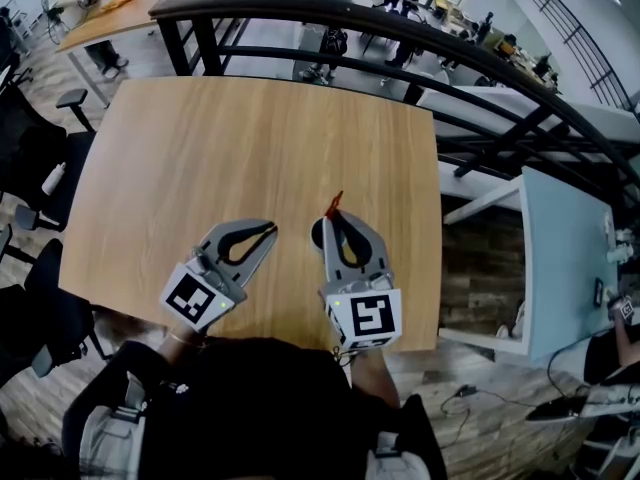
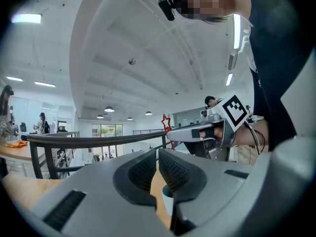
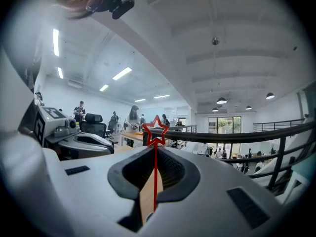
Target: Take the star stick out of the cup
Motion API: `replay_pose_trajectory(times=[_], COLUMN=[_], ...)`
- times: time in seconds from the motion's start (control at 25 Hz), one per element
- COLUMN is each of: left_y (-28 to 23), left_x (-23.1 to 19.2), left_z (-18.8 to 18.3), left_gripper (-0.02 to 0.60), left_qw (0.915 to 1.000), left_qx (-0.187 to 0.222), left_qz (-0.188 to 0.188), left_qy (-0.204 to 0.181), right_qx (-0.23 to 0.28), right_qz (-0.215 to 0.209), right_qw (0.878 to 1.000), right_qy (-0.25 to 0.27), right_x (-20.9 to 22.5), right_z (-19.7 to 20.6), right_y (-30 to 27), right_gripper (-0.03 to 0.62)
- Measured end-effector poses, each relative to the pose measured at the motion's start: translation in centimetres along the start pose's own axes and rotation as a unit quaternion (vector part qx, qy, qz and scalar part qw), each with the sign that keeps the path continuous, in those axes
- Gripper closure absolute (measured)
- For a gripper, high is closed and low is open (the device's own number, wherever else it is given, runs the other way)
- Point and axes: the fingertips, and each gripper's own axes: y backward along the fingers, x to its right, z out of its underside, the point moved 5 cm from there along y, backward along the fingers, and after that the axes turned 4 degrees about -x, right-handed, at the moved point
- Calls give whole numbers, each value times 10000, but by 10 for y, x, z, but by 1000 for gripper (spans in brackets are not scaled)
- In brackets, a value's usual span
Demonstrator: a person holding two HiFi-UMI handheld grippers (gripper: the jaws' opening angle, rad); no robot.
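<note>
Possibly, with the right gripper pinching the star stick in its fingers and the left gripper pressed together empty, a slanted pull could have toppled the unheld, half-hidden cup.

The head view looks steeply down from above the person onto the table, with the left gripper and right gripper close below. Each gripper view sits just behind its own fingers, tilted up toward the ceiling. Both share the railing beyond the fingertips and the star stick.
</note>
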Motion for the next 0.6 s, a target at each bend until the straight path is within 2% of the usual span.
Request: replay_pose_trajectory(times=[0.6], left_y=[1], left_x=[3], left_z=[0], left_gripper=[557], left_qw=[10000], left_qx=[7], left_qz=[71], left_qy=[20], right_qx=[411], right_qz=[-50], right_qw=[9988], right_qy=[-263], right_x=[-7], right_z=[-30], right_y=[18], right_gripper=[566])
